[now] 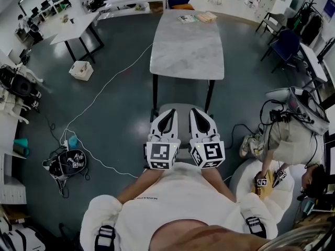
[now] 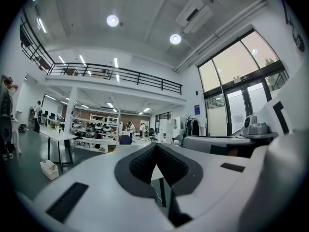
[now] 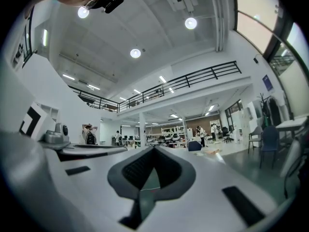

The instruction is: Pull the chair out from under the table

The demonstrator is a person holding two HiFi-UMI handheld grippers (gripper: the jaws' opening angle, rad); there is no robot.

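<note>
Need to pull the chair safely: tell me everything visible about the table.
The table has a pale, marble-looking rectangular top with rounded corners on thin black legs, two showing at its near end. It stands upright on the dark floor. Two flat book-like items lie at its far end; a grey chair sits between the near legs.

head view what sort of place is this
Probably an open-plan office or lab: rows of work desks, a railed mezzanine overhead, and cables trailing across the grey floor.
</note>
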